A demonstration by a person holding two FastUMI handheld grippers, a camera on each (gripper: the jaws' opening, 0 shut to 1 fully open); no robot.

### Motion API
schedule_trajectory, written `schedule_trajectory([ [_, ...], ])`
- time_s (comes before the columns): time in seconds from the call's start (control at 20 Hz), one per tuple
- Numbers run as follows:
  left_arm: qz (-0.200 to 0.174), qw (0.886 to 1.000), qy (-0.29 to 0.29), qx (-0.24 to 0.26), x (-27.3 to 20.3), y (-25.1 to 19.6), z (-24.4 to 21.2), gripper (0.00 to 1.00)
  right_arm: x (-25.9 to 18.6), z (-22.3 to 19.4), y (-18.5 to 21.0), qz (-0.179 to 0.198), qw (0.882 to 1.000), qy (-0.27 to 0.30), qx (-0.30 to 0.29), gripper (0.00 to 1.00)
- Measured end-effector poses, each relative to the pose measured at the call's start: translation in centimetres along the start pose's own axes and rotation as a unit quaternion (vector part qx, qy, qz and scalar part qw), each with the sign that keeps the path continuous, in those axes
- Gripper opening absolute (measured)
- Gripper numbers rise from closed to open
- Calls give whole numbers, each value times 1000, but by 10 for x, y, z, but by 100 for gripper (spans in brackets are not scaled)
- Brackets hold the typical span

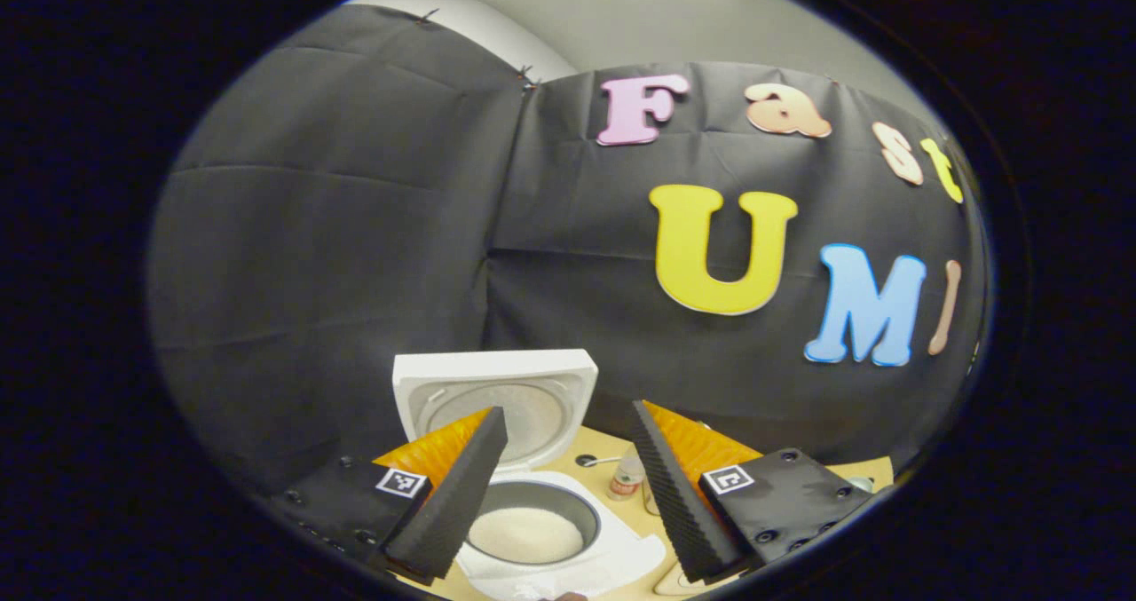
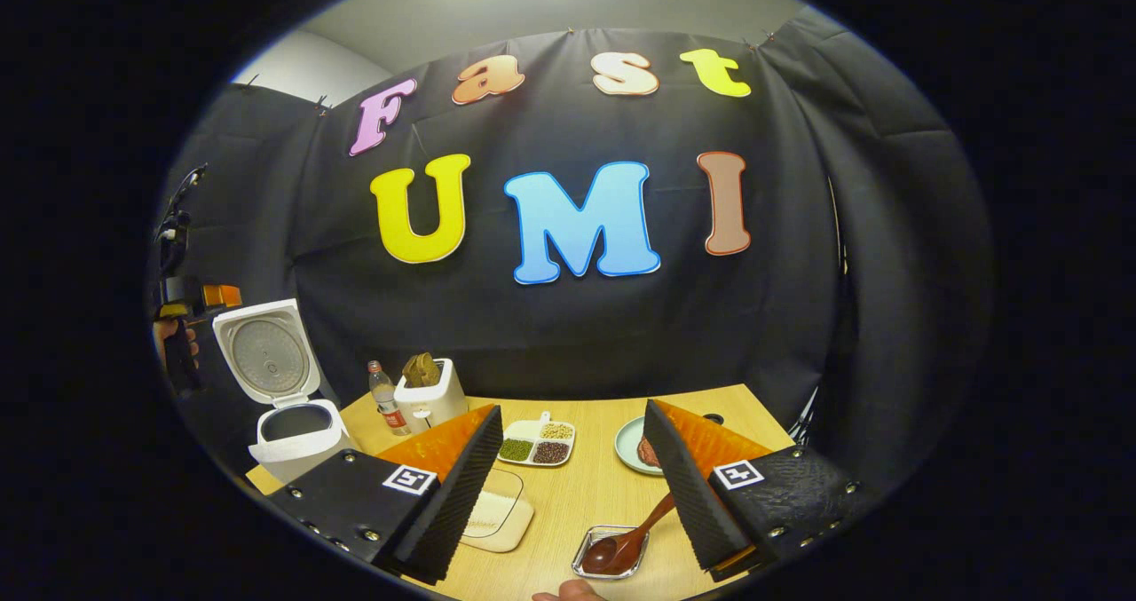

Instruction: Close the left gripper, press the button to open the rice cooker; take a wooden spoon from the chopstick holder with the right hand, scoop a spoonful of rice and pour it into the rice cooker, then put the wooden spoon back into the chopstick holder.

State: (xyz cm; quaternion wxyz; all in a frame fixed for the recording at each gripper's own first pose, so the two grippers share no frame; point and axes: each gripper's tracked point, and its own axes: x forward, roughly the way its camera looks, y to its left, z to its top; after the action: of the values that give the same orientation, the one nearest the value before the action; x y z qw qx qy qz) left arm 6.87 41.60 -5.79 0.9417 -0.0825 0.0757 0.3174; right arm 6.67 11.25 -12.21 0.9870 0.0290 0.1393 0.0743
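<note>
White rice cooker (image 2: 293, 432) sits at the light wooden table's (image 2: 603, 494) left end, square lid (image 2: 266, 351) swung up and standing open, dark inner pot (image 1: 532, 517) with white rice (image 1: 525, 534) in it. In the left gripper view the left gripper (image 1: 568, 486) hangs above the cooker, fingers spread wide, holding nothing; in the right gripper view it shows up beside the lid, a hand (image 2: 173, 343) on its handle. Right gripper (image 2: 577, 486) is right of the cooker over the table, fingers wide apart, empty. Dark brown wooden spoon (image 2: 626, 543) lies with its bowl in a small metal tray (image 2: 611, 555), handle running up to the right finger; cannot tell if they touch. Clear rectangular container of rice (image 2: 497, 517) lies right of the cooker, partly behind the left finger. Beyond the cooker: small plastic bottle (image 2: 384, 397), white toaster (image 2: 430, 399), white divided dish of beans (image 2: 537, 444), pale green plate (image 2: 637, 446).
</note>
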Motion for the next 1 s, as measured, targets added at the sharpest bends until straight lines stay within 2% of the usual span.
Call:
schedule_trajectory([
  [0.1, 36, 999, -3, 4, 24, 12, 6, 97, 8, 0, 6, 5, 1000, 5, -2, 98],
  [0.15, 51, 999, -1, 4, 36, 17, 8, 100, 11, -1, 7, 7, 1000, 7, -5, 98],
  [0.2, 64, 998, 0, -1, 49, 19, 12, 97, 14, -1, 9, 9, 1000, 10, -8, 98],
  [0.35, 105, 994, 7, -17, 91, 32, 21, 100, 18, -3, 11, 10, 1000, 16, -14, 98],
  [0.4, 120, 993, 7, -14, 102, 39, 24, 97, 19, -4, 10, 8, 1000, 17, -16, 98],
  [0.5, 141, 990, 3, 6, 124, 46, 32, 100, 19, -5, 6, 2, 1000, 20, -17, 98],
  [0.6, 152, 988, 9, 23, 148, 54, 35, 97, 18, -8, 1, -4, 1000, 24, -17, 98],
  [0.65, 157, 987, 19, 24, 159, 58, 32, 99, 17, -8, -3, -8, 999, 26, -18, 98],
  [0.8, 175, 984, 36, 14, 184, 73, 24, 94, 16, -5, -12, -19, 999, 24, -22, 98],
  [0.85, 181, 982, 39, 19, 190, 78, 22, 100, 16, -5, -15, -23, 999, 25, -24, 98],
  [0.9, 185, 981, 48, 23, 192, 77, 16, 97, 17, -3, -16, -24, 999, 24, -24, 98],
  [0.95, 185, 981, 61, 24, 197, 78, 9, 99, 17, -2, -18, -27, 999, 23, -26, 98],
  [1.0, 178, 981, 80, 18, 206, 77, -2, 97, 18, 0, -19, -29, 999, 22, -26, 98],
])
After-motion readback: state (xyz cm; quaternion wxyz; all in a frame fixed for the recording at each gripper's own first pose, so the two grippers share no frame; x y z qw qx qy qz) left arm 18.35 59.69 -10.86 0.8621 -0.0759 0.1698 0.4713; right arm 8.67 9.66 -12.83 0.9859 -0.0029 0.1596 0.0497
